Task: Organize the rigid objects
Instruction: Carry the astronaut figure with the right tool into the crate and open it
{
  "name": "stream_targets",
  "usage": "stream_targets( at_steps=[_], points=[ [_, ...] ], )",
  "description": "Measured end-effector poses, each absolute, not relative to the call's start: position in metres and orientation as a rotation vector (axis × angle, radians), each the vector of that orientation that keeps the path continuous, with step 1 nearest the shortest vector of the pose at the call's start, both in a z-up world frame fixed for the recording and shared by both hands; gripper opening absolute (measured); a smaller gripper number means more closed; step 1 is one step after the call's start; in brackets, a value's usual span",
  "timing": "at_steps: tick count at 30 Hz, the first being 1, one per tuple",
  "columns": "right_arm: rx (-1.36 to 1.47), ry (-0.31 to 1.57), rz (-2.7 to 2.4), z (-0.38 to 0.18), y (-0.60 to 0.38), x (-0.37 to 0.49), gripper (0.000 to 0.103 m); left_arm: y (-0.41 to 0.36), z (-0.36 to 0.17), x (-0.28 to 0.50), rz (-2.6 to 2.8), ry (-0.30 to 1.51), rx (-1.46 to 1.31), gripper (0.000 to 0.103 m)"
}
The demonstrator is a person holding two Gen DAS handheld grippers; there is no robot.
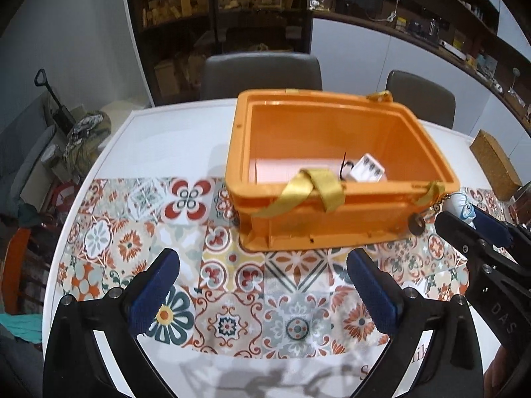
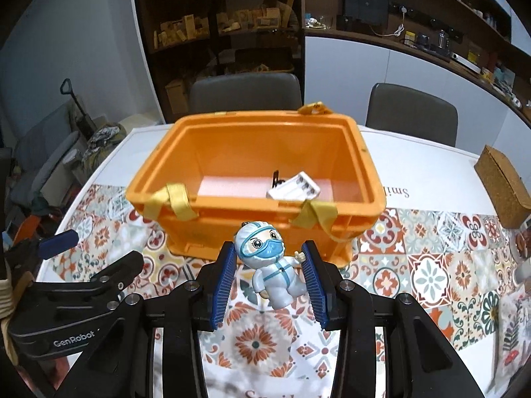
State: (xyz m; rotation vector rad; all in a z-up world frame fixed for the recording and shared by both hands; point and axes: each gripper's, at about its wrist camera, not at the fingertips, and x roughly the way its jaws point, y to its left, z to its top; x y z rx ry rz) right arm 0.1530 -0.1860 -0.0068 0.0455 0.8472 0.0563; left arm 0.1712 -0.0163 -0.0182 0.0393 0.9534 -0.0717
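An open orange bin (image 1: pixel 335 232) (image 2: pixel 252 224) with yellow straps stands on the patterned table mat. Inside it lie a white battery holder (image 1: pixel 366 169) (image 2: pixel 293 190) and a small black clip (image 1: pixel 343 165). My right gripper (image 2: pixel 270 275) is shut on a white and blue masked doll figure (image 2: pixel 272 265), held just in front of the bin's near wall; the doll also shows in the left wrist view (image 1: pixel 461 207). My left gripper (image 1: pixel 262 288) is open and empty, low over the mat in front of the bin.
A cork block (image 2: pixel 502 184) (image 1: pixel 491 162) lies on the white table at the right. Two grey chairs (image 2: pixel 244 91) stand behind the table. Shelves and a cabinet fill the back wall. Clutter lies on the floor at the left.
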Motion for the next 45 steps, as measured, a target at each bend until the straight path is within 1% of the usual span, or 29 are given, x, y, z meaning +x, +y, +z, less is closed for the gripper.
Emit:
stream_targets(
  at_steps=[14,22,37,45],
  points=[
    [0.049,0.813,0.055,0.02,-0.182,0.178,0.041,-0.011,0.016,0.196,-0.084,0.891,0.02,0.103],
    [0.036,0.8,0.046,0.03,-0.179,0.203,0.041,-0.003,0.025,0.211,-0.086,0.875,-0.013,0.103],
    [-0.003,0.838,0.061,0.021,-0.162,0.254,0.041,0.013,0.022,0.242,-0.02,0.87,-0.002,0.103],
    [0.001,0.9,0.08,0.006,-0.153,0.276,0.041,0.022,0.013,0.255,0.006,0.891,-0.005,0.103]
  ],
)
